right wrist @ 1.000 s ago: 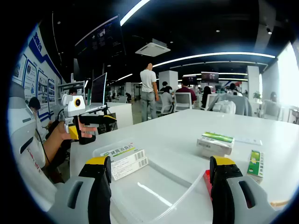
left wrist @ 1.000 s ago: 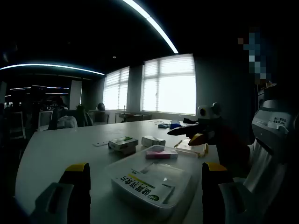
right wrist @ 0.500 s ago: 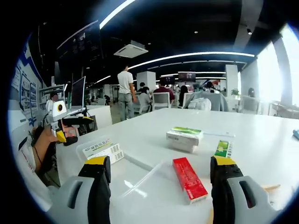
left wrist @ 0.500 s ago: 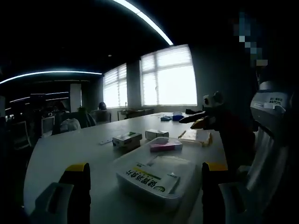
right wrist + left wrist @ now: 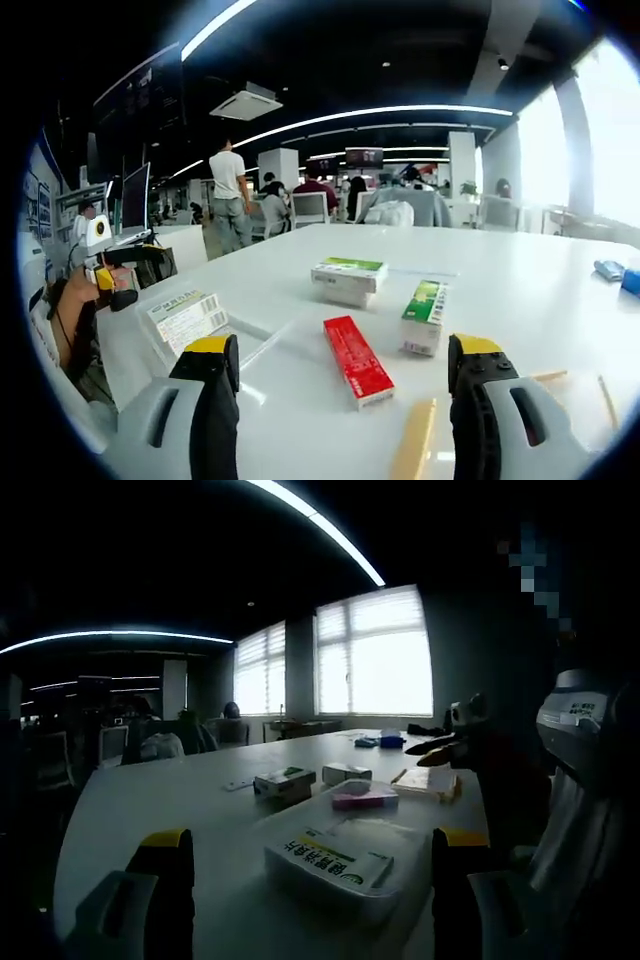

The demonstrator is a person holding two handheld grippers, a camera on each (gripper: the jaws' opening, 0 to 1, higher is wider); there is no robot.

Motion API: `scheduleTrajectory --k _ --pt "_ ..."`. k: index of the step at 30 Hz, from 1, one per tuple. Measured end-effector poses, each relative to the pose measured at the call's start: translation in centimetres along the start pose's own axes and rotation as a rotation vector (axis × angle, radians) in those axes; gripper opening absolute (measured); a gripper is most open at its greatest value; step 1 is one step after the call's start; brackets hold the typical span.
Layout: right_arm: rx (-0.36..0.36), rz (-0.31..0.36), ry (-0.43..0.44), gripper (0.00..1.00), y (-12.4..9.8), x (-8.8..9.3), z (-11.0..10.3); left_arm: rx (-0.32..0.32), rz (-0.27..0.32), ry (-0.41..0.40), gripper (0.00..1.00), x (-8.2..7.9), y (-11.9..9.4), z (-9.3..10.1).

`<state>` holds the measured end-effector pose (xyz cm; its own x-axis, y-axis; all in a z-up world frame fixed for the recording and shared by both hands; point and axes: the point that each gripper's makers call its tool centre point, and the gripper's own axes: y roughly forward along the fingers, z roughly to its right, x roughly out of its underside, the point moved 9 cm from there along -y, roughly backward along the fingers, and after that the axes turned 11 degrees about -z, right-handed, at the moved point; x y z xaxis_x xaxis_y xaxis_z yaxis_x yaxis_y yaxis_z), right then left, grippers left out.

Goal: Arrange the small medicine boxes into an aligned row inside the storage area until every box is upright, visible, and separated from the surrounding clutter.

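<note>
Hovering both claws, left [image 5: 300, 900] and right [image 5: 335, 425], spread and empty, I judge sorting unstarted: the red box [image 5: 357, 360] lies flat on the tabletop [image 5: 500, 300] ahead; next, grip it.

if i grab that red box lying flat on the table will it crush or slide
The red box looks like thin cardboard, long and slim, so probably light and easy to dent under a hard squeeze. It lies flat on the glossy white table, so it likely slides when nudged. Stood on end, it would probably tip easily.
</note>
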<state>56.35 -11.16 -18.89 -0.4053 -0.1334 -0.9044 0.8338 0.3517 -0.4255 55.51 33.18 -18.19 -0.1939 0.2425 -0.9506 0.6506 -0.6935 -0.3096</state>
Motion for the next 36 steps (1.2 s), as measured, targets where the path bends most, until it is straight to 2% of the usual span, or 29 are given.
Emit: scheduleTrajectory --k 6,11,14,17,22,29,34,36 --pt "0.035 0.001 0.034 0.83 0.1 0.6 0.9 -0.004 -0.016 0.016 0.98 0.0 0.0 -0.1" --pt "0.034 -0.025 0.033 0.82 0.4 0.9 1.2 -0.011 -0.02 0.008 0.97 0.3 -0.3 -0.2" --pt "0.035 -0.018 0.033 0.82 0.4 0.7 1.3 -0.016 -0.022 -0.002 0.97 0.2 -0.3 -0.3" --pt "0.029 -0.009 0.035 0.81 0.5 0.8 1.2 -0.008 -0.021 0.012 0.96 0.0 -0.3 -0.2" --pt "0.019 -0.03 0.031 0.81 0.5 1.2 1.1 -0.001 -0.03 0.032 0.96 -0.3 -0.2 0.0" --pt "0.025 -0.011 0.035 0.81 0.2 1.1 1.2 0.017 0.024 -0.002 0.96 -2.0 0.1 -1.0" --pt "0.013 -0.015 0.032 0.8 0.4 0.9 1.1 0.019 0.031 -0.016 0.96 -2.1 0.6 -1.0" --pt "-0.015 0.007 0.042 0.79 0.7 0.3 0.8 0.025 0.037 -0.026 0.96 -2.0 0.9 -0.8"
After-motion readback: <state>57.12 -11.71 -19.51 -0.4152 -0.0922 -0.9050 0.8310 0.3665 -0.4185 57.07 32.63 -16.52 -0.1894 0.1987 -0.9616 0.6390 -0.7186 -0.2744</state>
